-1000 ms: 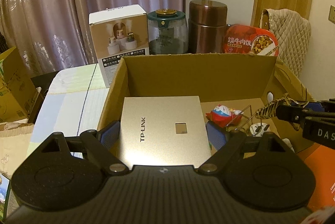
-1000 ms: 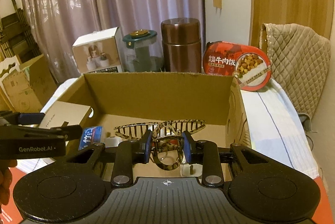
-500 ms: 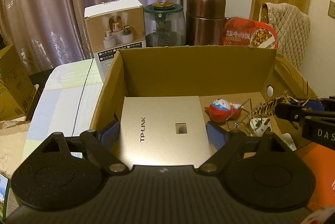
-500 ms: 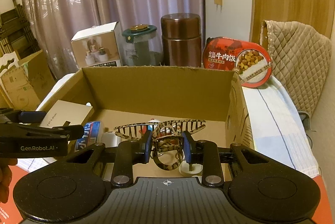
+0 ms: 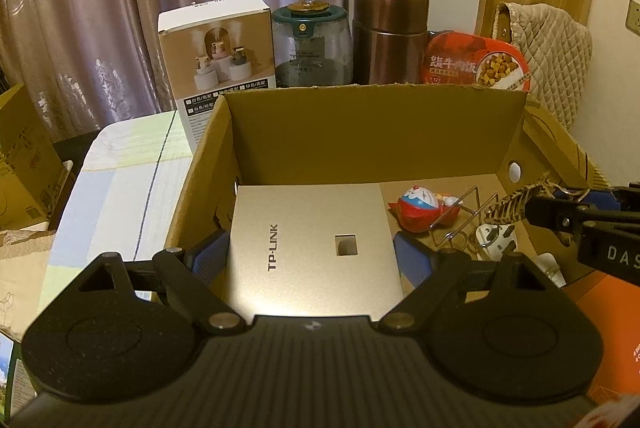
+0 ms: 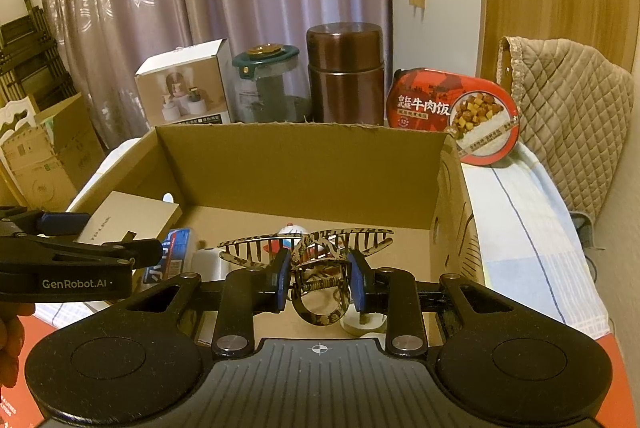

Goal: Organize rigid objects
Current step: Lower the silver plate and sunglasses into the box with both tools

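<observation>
Since both hands carry sth at once, each item hangs over the cardboard box (image 5: 372,132) ready to drop. Left gripper (image 5: 312,260) is clamped on the gold TP-LINK box (image 5: 312,248), pads on its two side edges, held flat & low in the carton's left half, prob. so it lies flush vs the left wall. Right gripper (image 6: 320,282) pinches the tortoiseshell hair claw (image 6: 308,252) by its hinge handles, teeth spread wide, above the right half near the front. Red-white toy figure (image 5: 420,206) & wire rack (image 5: 464,216) already sit on the floor btw the two.
</observation>
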{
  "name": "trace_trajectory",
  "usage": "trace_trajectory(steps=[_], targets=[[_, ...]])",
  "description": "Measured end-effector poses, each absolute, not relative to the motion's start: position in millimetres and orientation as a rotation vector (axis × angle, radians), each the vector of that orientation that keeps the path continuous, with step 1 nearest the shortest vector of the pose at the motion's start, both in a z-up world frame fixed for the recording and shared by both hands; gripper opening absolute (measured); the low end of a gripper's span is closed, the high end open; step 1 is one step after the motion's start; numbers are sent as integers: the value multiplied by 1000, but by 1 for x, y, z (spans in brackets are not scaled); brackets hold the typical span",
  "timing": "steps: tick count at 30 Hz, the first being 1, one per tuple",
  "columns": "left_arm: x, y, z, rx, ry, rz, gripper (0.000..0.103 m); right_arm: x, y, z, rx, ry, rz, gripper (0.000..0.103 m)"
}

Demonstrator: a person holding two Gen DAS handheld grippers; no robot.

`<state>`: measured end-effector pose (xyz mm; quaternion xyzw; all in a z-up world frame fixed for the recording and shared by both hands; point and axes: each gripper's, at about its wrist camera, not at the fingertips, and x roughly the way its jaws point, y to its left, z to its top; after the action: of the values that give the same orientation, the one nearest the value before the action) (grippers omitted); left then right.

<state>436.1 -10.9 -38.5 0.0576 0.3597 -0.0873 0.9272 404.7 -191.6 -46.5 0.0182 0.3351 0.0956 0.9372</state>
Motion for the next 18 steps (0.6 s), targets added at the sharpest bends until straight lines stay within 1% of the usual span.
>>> trace_trajectory(steps=[18], targets=[[437,-14,-36,119,725,-176,86,404,-194,-46,44,684,193,27]])
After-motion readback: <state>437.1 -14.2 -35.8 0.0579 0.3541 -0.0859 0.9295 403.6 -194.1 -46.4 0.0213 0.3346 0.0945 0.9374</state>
